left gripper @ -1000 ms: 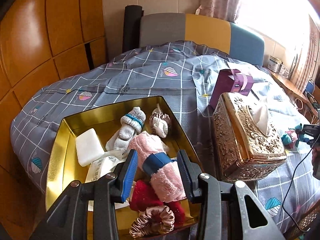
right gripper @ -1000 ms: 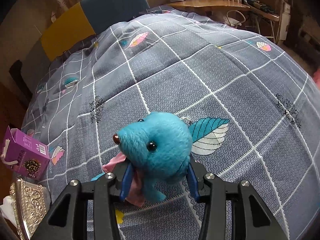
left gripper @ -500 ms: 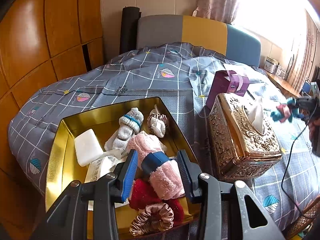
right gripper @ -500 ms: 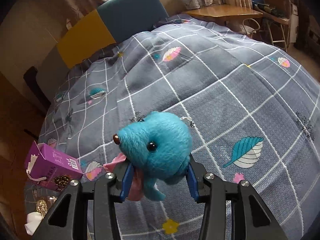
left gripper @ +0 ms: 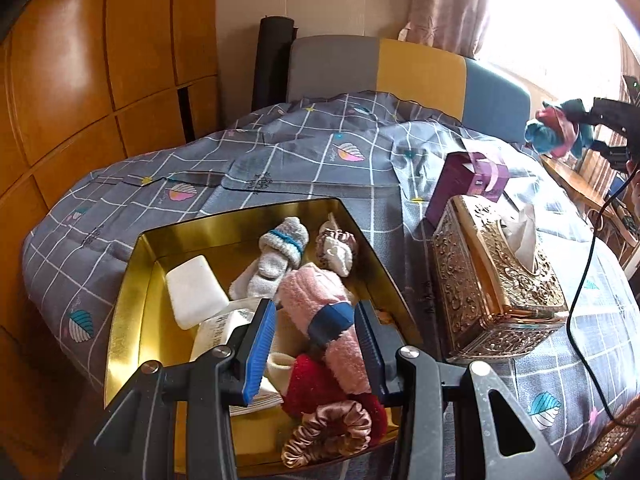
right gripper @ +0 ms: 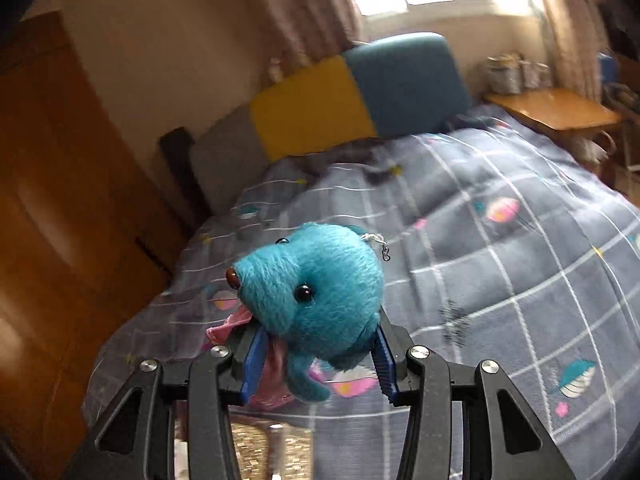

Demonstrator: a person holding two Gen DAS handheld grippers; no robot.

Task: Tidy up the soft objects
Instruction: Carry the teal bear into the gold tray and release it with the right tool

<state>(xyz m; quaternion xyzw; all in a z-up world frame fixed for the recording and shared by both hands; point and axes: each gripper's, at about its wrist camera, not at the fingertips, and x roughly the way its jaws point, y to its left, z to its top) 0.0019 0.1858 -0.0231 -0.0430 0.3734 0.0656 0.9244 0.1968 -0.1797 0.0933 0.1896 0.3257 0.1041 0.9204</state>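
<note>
The blue plush toy hangs in the air at the far right of our left wrist view, gripped by the right gripper above the bed and well apart from the gold tin. In this same view our left gripper hovers over the tin with its fingers parted on either side of a rolled pink towel with a blue band; we cannot tell whether they press on it. The tin also holds a white foam block, a grey sock, a red cloth and a bronze satin scrunchie. Just beside the tin stands an ornate gold tissue box, and a purple carton sits behind it. In the right wrist view, which is blurred, our right gripper has its fingers clenched on the plush toy, whose blue head rises above them while pink fabric spills out at the left. Below and behind lies the grey checked quilt, with the yellow and blue headboard beyond.
</note>
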